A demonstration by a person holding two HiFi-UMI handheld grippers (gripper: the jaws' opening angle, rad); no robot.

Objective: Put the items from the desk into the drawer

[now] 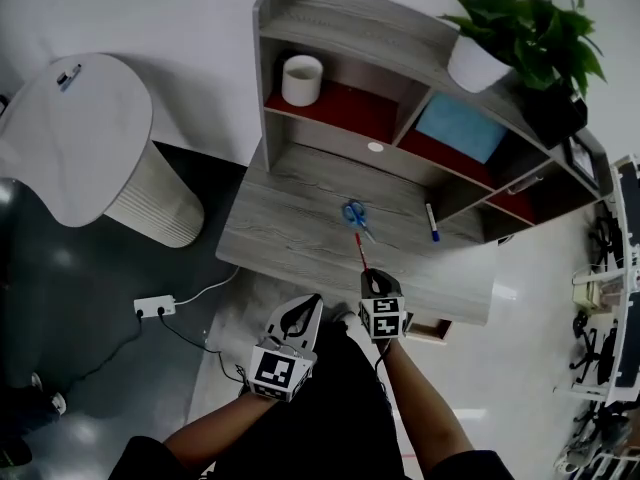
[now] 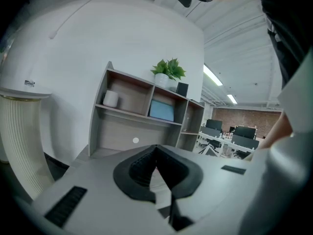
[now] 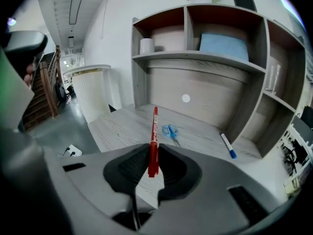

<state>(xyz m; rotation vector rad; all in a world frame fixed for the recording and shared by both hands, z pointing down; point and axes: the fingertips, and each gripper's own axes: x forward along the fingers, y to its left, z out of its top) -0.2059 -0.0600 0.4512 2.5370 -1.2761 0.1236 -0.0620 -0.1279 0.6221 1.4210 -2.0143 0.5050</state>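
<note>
My right gripper [image 1: 372, 278] [image 3: 153, 150] is shut on a red pen [image 1: 361, 252] [image 3: 153, 141] that sticks forward past the jaws, over the front edge of the grey wooden desk [image 1: 290, 238]. Blue-handled scissors [image 1: 355, 214] [image 3: 170, 130] lie mid-desk, just beyond the pen tip. A white marker with a blue cap [image 1: 431, 222] [image 3: 227, 146] lies to their right, near the hutch side. My left gripper [image 1: 303, 308] [image 2: 156, 148] hangs shut and empty in front of the desk, left of the right one. A brown drawer corner [image 1: 433, 330] shows under the desk's front right.
The hutch [image 1: 400, 43] holds a white cup [image 1: 302, 79], a blue box [image 1: 459, 128] and a potted plant [image 1: 520, 28]. A tall white ribbed unit [image 1: 100, 148] stands left of the desk. On the floor lies a power strip [image 1: 155, 307] with its cable.
</note>
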